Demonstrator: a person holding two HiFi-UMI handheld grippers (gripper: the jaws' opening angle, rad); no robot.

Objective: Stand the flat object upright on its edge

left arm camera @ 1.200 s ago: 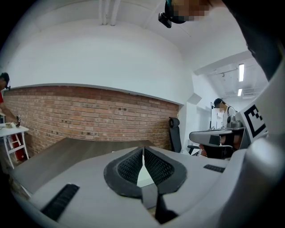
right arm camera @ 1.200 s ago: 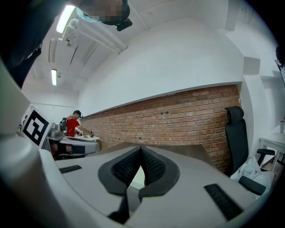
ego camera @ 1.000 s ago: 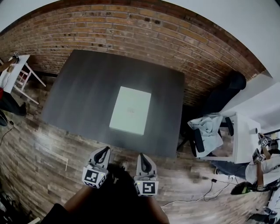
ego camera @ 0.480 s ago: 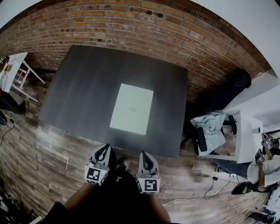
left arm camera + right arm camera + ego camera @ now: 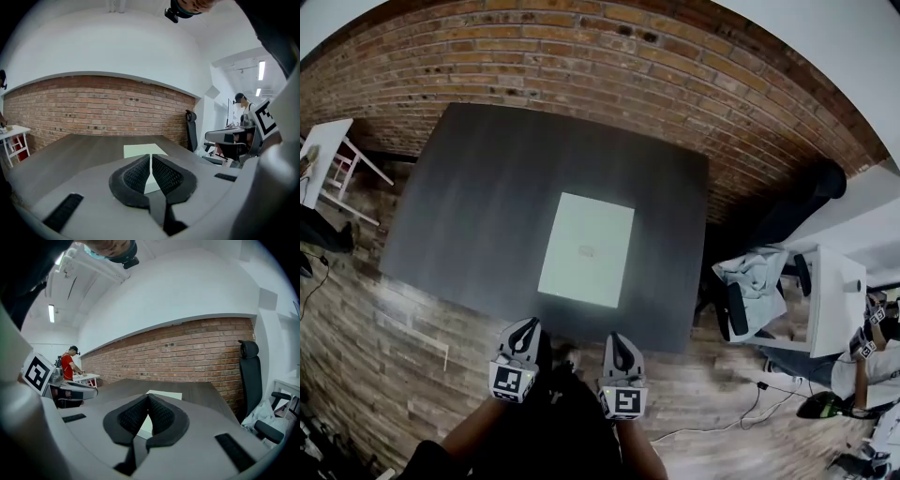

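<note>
Your left gripper (image 5: 150, 156), jaws pressed together, blocks the near part of the white board (image 5: 139, 150) in its own view, so only the far end shows. Your right gripper (image 5: 148, 396) hides the same part in its view. In your head view, the faint mark (image 5: 587, 250) at the board's middle is too small to read. Your arms (image 5: 473, 422) run off the bottom edge. 1 person (image 5: 862, 366) and 1 white side table (image 5: 319, 155) are cut off at the sides.

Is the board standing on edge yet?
No, the board lies flat on the table in the head view.
</note>
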